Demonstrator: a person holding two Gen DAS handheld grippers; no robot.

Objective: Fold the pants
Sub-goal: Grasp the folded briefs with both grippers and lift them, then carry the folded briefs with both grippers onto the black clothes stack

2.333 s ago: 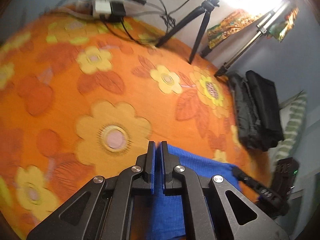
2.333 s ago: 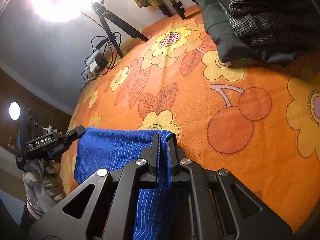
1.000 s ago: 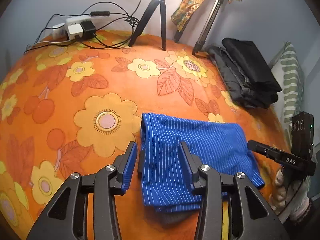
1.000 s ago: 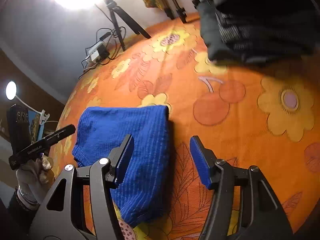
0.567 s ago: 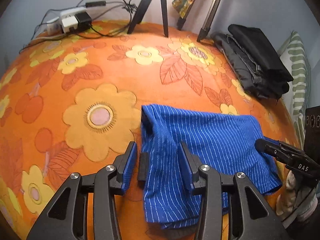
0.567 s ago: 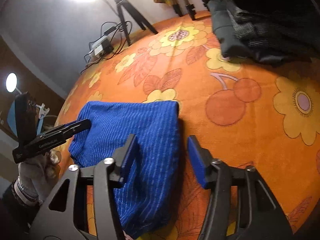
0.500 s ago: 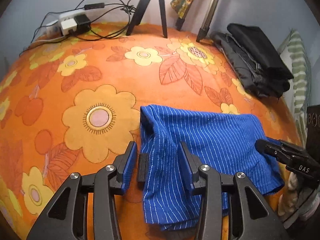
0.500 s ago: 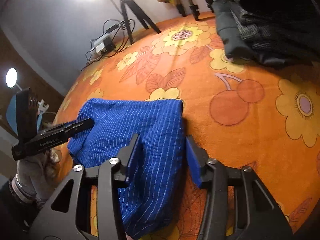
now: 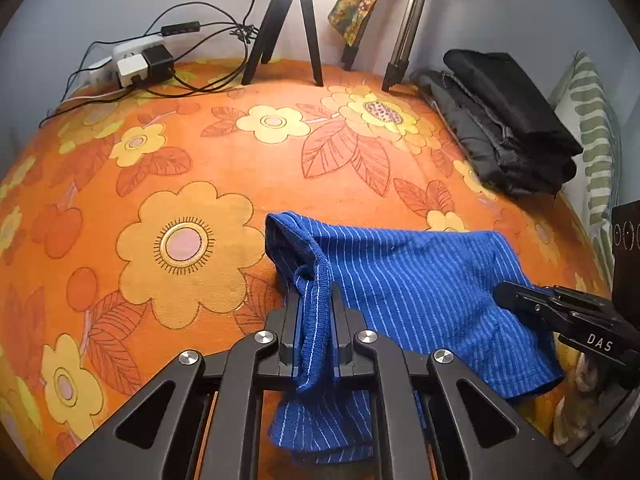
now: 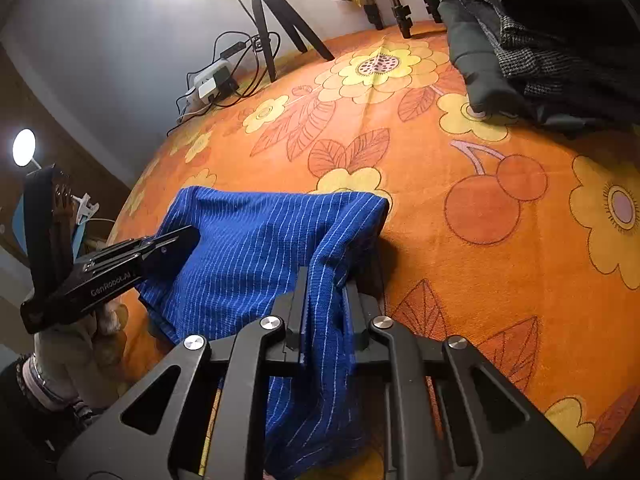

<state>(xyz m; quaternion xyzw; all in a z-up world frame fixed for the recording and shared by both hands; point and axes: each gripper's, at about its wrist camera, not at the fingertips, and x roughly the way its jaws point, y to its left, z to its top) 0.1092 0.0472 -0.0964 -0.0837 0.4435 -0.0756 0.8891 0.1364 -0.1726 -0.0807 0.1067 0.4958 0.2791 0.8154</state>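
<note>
The blue pinstriped pants lie folded on the orange flowered blanket; they also show in the right wrist view. My left gripper is shut on the left edge of the fold, with cloth bunched between its fingers. My right gripper is shut on the right edge of the fold. Each gripper shows from the side in the other's view, the right one and the left one.
A stack of dark folded clothes lies at the far right, also in the right wrist view. Tripod legs, a power strip with cables and a striped pillow stand along the far wall.
Both grippers were open over the laid-down pants half a second ago. Now both have closed on the pants' side edges and the cloth is pulled up between the fingers.
</note>
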